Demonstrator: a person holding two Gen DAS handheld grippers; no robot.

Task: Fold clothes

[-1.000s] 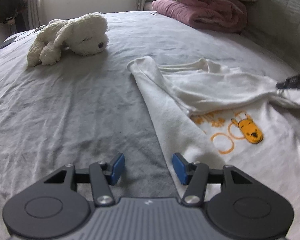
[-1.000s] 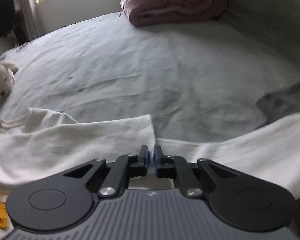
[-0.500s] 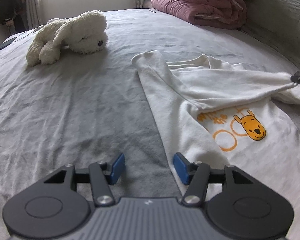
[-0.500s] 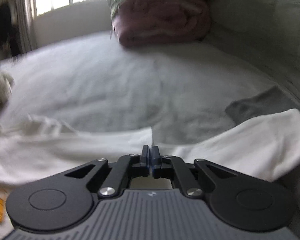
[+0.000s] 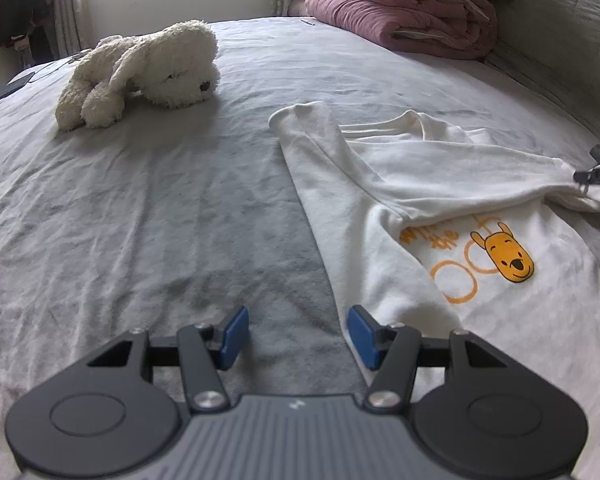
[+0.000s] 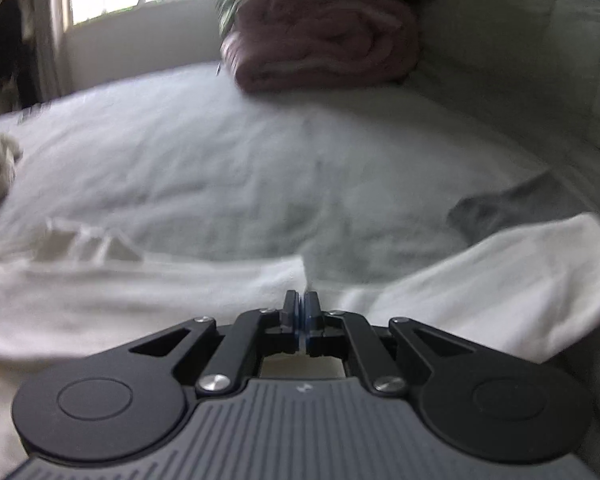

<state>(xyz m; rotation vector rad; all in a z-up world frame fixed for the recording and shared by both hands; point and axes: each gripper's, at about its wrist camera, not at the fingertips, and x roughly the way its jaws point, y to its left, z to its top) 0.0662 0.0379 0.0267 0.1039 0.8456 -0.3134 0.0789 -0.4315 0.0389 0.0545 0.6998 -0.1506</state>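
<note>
One orange bear print (image 5: 508, 258) (lettering unreadable) marks the shirt (image 5: 380, 216); left claw (image 5: 296, 338) released, right claw (image 6: 301, 312) opening on its sleeve (image 6: 160, 292).

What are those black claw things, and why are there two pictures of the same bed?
Each claw is a gripper, a pinching tool a person holds, one per hand, with a camera looking along its fingers. So you get two pictures. The left gripper is open over the grey bed, holding nothing. The right gripper pinches the sleeve of a white shirt with a yellow bear on it, pulling it across to fold it. That picture is blurry. A plush dog and a pink blanket lie further back.
</note>
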